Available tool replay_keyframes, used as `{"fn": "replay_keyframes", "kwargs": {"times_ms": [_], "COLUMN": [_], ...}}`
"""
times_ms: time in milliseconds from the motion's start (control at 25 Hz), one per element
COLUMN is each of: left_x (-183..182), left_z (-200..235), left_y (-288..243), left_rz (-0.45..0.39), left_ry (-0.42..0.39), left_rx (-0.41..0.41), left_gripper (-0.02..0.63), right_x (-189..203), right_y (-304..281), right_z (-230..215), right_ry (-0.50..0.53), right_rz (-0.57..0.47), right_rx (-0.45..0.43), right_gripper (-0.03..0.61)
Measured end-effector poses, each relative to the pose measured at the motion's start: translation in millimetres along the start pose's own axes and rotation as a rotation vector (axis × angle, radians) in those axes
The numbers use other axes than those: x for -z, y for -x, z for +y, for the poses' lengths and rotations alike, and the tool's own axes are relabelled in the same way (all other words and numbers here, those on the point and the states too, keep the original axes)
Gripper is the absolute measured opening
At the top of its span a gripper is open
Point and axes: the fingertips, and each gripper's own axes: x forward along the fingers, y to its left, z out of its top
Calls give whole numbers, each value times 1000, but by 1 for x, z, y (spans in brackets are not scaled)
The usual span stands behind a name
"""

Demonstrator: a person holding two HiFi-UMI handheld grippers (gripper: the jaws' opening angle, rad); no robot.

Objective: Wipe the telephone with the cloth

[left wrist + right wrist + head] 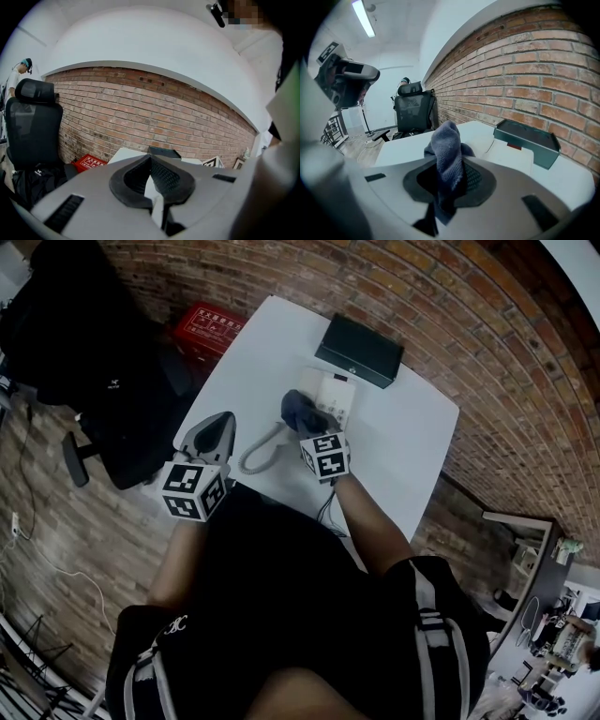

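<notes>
At telephone (pixel 336 395): right gripper (pixel 449 165) pinching cloth (pixel 445 138); left gripper (pixel 151 161) pressed together, empty. Risk: unbraced telephone may slide under wiping.

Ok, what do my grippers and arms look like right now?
The left gripper and right gripper are pale grey wedge-shaped shells, black textured claw pads, each carrying a white cube with black square markers. Arms bare below a black short-sleeved top with white stripes.

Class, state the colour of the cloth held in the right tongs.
A plain greyish blue; the cloth shows best in the right gripper view.
</notes>
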Motion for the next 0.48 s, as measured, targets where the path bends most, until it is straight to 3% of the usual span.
{"fn": "replay_keyframes", "kwargs": {"times_ms": [120,360,480], "left_x": [2,5,8], "left_z": [-7,-24,-29], "left_y": [-1,-2,0], "left_rz": [7,18,24], "left_ry": [-5,-22,-24], "left_rx": [10,31,31], "left_gripper": [-5,-3,-4], "right_x": [10,24,31], "right_y": [4,11,11], "right_z": [6,23,29], "right_ry": [-4,107,99], "right_rz": [19,94,111], "right_rx": [-21,-35,-48], "right_gripper": [44,43,44]}}
